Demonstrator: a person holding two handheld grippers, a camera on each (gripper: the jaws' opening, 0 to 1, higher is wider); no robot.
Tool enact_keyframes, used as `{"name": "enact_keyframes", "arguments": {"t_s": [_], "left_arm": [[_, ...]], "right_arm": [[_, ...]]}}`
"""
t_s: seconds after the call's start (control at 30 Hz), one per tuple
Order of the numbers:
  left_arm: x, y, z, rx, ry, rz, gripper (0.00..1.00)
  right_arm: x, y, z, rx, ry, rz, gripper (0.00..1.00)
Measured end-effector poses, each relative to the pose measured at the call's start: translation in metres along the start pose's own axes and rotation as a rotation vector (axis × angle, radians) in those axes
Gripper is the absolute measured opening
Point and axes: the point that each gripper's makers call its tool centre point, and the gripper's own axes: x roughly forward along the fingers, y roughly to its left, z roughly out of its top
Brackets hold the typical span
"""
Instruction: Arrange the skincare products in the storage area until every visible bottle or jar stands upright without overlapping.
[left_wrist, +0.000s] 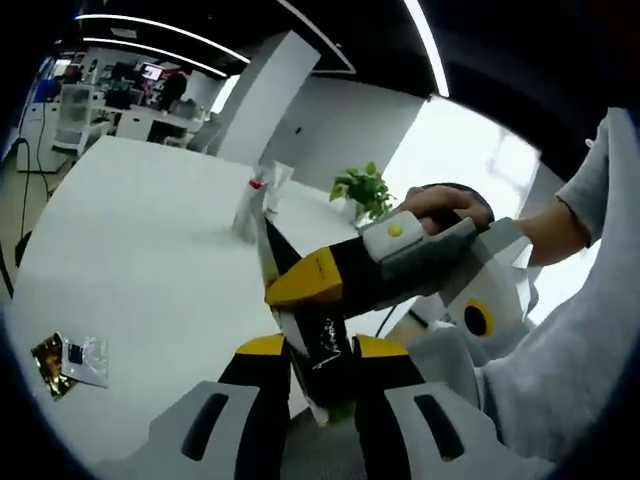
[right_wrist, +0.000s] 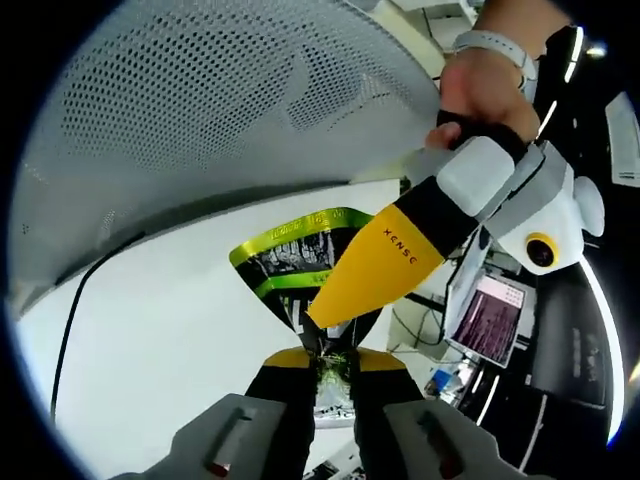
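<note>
White and wide, the table (left_wrist: 150, 260) carries few things in the left gripper view: a clear packet with a red spot (left_wrist: 256, 205) stands far from the camera, a small green plant (left_wrist: 364, 190) is behind it at the table's far edge, and a flat silver and gold sachet (left_wrist: 72, 362) lies near the left edge. Behind the table is an office room with shelves and long ceiling lights.

Held in the air above the table is a sachet with black print and green bands (right_wrist: 300, 265). Both grippers pinch it. The left gripper (left_wrist: 322, 352) has its yellow-tipped jaws pressed on the lower part of this sachet, whose silver back rises between them. The right gripper (left_wrist: 300, 285) comes into the same view from the right and closes its yellow tip on the sachet's side; a hand (left_wrist: 445, 205) in a grey sleeve holds it.

From the right gripper view, the right gripper (right_wrist: 328, 362) nips the narrow lower end of the sachet, and the left gripper (right_wrist: 335, 310) reaches down from the upper right to the same spot. A grey mesh chair back (right_wrist: 250, 90) covers the upper part of that view.
</note>
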Motion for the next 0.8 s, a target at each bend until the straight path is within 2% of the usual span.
{"name": "enact_keyframes", "arguments": {"t_s": [0.17,0.4,0.57,0.63,0.8], "left_arm": [[-0.002,0.001,0.002,-0.004,-0.011,0.003,0.17],[-0.003,0.003,0.006,-0.023,-0.025,0.009,0.13],[-0.005,0.006,0.008,-0.022,-0.035,0.02,0.1],[-0.008,0.011,0.011,-0.036,-0.053,0.042,0.1],[-0.012,0.018,0.019,-0.065,-0.091,0.057,0.08]], "right_arm": [[0.0,0.002,-0.002,0.083,0.013,-0.018,0.18],[-0.002,0.006,-0.003,0.155,0.028,-0.027,0.3],[-0.003,0.007,-0.002,0.182,0.031,-0.036,0.34],[-0.004,0.006,-0.005,0.189,0.047,-0.043,0.38],[-0.013,0.006,-0.014,0.209,0.067,-0.064,0.41]]}}
